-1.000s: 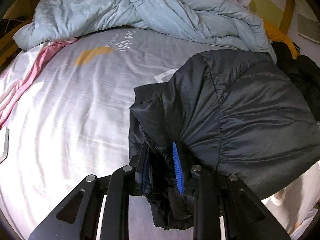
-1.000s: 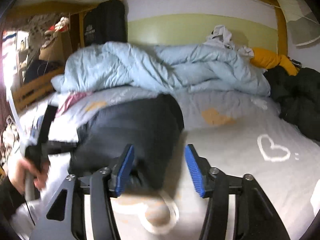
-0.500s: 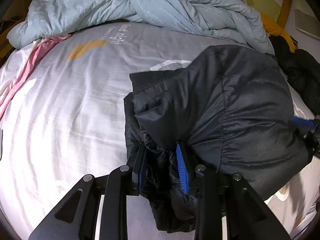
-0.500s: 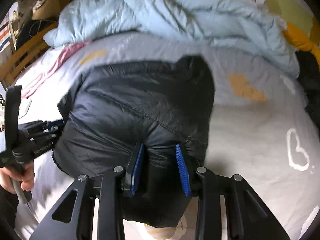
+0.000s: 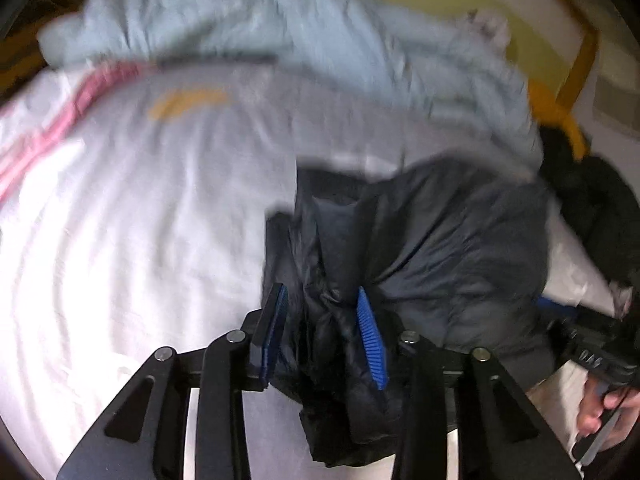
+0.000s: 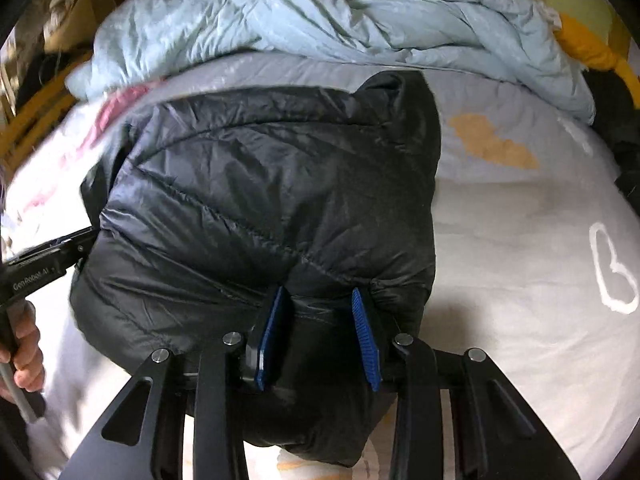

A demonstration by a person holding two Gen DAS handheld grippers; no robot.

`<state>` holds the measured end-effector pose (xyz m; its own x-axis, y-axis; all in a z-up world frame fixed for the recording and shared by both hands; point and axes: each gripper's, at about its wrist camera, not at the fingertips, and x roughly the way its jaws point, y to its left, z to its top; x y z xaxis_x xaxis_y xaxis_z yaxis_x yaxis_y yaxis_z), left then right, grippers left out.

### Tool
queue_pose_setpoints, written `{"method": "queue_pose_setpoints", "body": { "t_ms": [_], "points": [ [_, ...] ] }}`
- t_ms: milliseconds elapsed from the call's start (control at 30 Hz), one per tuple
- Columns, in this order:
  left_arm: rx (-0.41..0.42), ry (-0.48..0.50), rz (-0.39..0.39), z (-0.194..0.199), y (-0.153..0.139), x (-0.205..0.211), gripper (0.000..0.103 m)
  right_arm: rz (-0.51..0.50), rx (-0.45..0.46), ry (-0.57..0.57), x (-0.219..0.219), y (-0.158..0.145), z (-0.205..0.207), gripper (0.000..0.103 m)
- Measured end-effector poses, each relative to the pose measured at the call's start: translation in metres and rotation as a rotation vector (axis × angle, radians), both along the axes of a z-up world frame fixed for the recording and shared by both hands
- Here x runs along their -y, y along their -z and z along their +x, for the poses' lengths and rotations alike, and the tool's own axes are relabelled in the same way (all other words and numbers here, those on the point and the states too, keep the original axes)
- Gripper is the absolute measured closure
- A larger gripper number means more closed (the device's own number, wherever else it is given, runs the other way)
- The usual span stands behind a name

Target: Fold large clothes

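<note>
A black puffer jacket lies bunched on the white bed sheet. My left gripper has a crumpled fold of the jacket's edge between its blue pads; its jaws are opening, and the fabric still fills the gap. The right wrist view shows the jacket as a rounded heap. My right gripper is shut on its near edge. Each gripper shows in the other's view: the right one at the far right, the left one at the far left, each held by a hand.
A rumpled light blue duvet is piled along the back of the bed. A pink garment lies at the left, and a yellow item and dark clothes at the right. The sheet bears a white heart print.
My right gripper came down onto the jacket's near edge and closed on it. My left gripper lifted slightly with its fold, its pads now a little wider apart.
</note>
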<state>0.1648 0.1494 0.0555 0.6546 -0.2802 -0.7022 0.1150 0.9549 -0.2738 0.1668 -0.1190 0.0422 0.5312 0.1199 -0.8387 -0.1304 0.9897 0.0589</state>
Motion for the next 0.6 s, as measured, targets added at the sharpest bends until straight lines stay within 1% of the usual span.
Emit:
{"method": "queue_pose_setpoints", "body": {
  "t_ms": [67, 100, 133, 167, 200, 267, 300, 367, 400, 467, 533, 600],
  "points": [
    [0.142, -0.004, -0.004, -0.016, -0.031, -0.002, 0.068, 0.043, 0.037, 0.000, 0.008, -0.010, -0.009, 0.066],
    [0.195, 0.009, -0.013, -0.023, -0.044, -0.003, 0.061, 0.055, 0.057, 0.006, 0.011, -0.016, -0.013, 0.066],
    [0.229, 0.034, -0.032, -0.028, -0.055, -0.003, 0.055, 0.063, 0.074, 0.015, 0.014, -0.020, -0.017, 0.066],
    [0.237, 0.060, -0.051, -0.030, -0.063, -0.002, 0.039, 0.078, 0.101, 0.031, 0.018, -0.028, -0.022, 0.060],
    [0.224, 0.074, -0.063, -0.031, -0.065, 0.000, 0.025, 0.092, 0.135, 0.053, 0.024, -0.036, -0.027, 0.055],
    [0.179, 0.087, -0.102, -0.028, -0.061, 0.002, 0.013, 0.114, 0.212, 0.108, 0.037, -0.053, -0.035, 0.026],
    [0.143, 0.082, -0.109, -0.024, -0.054, 0.004, 0.009, 0.126, 0.246, 0.130, 0.043, -0.060, -0.037, 0.023],
    [0.062, 0.054, -0.097, -0.015, -0.036, 0.006, 0.008, 0.158, 0.273, 0.157, 0.056, -0.069, -0.038, 0.020],
    [0.023, 0.036, -0.103, -0.009, -0.026, 0.002, 0.008, 0.172, 0.266, 0.162, 0.061, -0.070, -0.036, 0.017],
    [-0.066, -0.004, -0.149, 0.001, -0.003, -0.004, 0.008, 0.229, 0.216, 0.172, 0.071, -0.066, -0.027, 0.016],
    [-0.144, -0.007, -0.220, 0.009, 0.018, -0.010, 0.007, 0.271, 0.156, 0.152, 0.073, -0.055, -0.020, 0.016],
    [-0.203, -0.001, -0.270, 0.015, 0.034, -0.010, 0.004, 0.285, 0.079, 0.109, 0.069, -0.037, -0.011, 0.016]
  ]
}}
